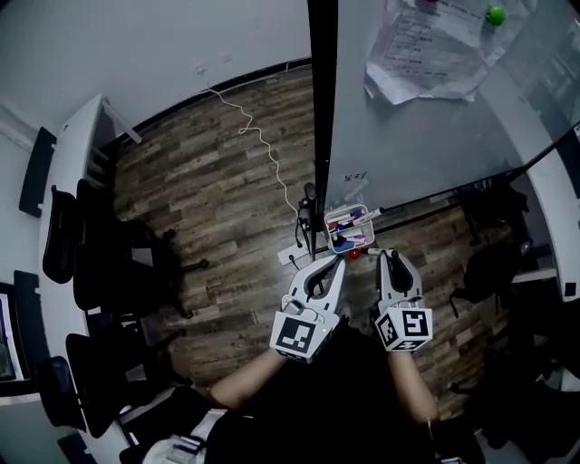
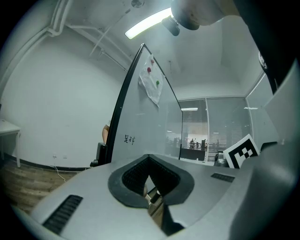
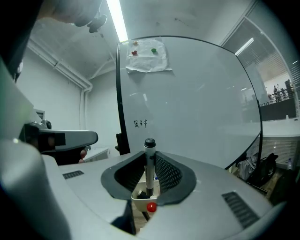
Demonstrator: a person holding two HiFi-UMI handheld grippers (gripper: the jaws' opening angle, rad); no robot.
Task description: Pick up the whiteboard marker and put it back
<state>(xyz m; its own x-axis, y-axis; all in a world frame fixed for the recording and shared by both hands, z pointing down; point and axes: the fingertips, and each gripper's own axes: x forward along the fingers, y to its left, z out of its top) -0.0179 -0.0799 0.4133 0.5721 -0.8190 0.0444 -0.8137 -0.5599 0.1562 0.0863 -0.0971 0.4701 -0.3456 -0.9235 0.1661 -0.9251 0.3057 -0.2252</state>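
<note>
the whiteboard marker (image 3: pixel 149 161) has a white barrel and a black cap. the left gripper (image 1: pixel 324 268) and the right gripper (image 1: pixel 395 259) are pale grey with black mesh-patterned pads (image 3: pixel 169 172), and the cube (image 1: pixel 302 334) on each carries black square markers on white. the floor (image 1: pixel 217 199) is brown wood planking, crossed by a white cable (image 1: pixel 258 136). the whiteboard (image 1: pixel 426 127) is greyish white in a black frame, with a green magnet (image 1: pixel 495 14) on white paper (image 1: pixel 426 50). the tray (image 3: pixel 139 198) is white with a red dot (image 3: pixel 151 206); the chairs (image 1: pixel 100 263) are black

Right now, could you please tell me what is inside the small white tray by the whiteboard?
The tray holds several markers, with blue and purple parts showing. The tray's floor is covered by the pile, and the exact count of markers cannot be told.
</note>
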